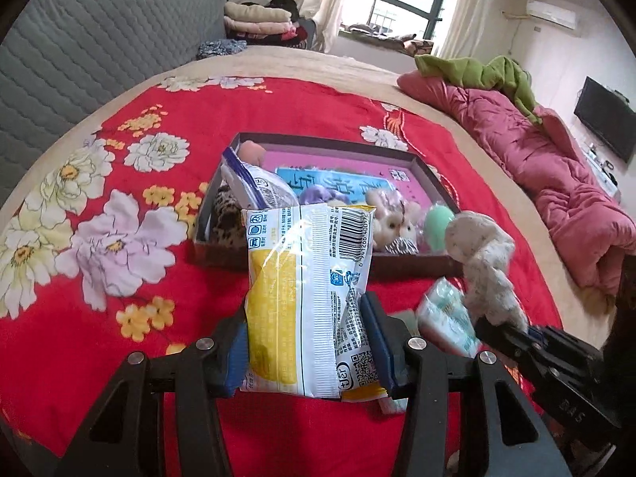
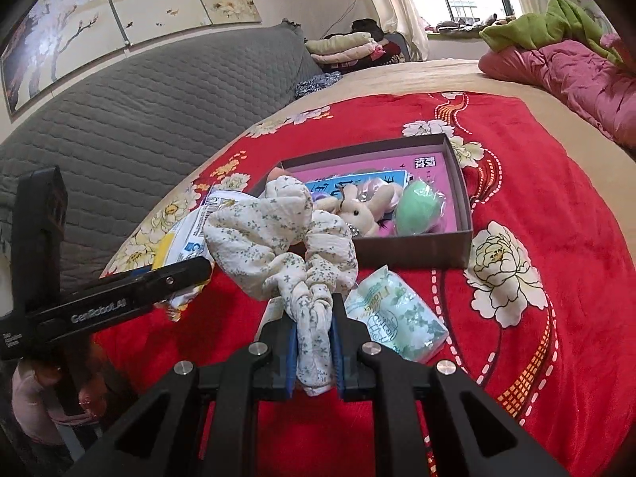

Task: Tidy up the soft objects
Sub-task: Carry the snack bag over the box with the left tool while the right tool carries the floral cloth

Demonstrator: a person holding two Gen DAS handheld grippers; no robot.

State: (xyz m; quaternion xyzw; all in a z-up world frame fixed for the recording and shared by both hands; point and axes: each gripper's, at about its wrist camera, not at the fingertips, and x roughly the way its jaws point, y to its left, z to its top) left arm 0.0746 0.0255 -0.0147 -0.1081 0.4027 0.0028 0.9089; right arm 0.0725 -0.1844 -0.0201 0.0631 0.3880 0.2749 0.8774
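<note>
My left gripper (image 1: 306,342) is shut on a yellow and white plastic packet (image 1: 310,278), held up in front of the brown box (image 1: 433,268). My right gripper (image 2: 314,342) is shut on a cream floral scrunchie (image 2: 278,238), also seen at the right of the left wrist view as the scrunchie (image 1: 483,262). The box (image 2: 461,198) holds a blue and white pouch (image 1: 254,187), a plush bunny (image 2: 357,210), a green egg-shaped toy (image 2: 419,206), a leopard-print item (image 1: 224,218) and a pink card. A pale green tissue pack (image 2: 397,318) lies on the blanket just in front of the box.
Everything rests on a red floral blanket (image 1: 119,238) over a bed. A pink quilt (image 1: 556,183) with a green cloth (image 1: 485,73) lies at the right. A grey quilted headboard (image 2: 139,119) stands at the left, with folded clothes (image 1: 258,20) beyond.
</note>
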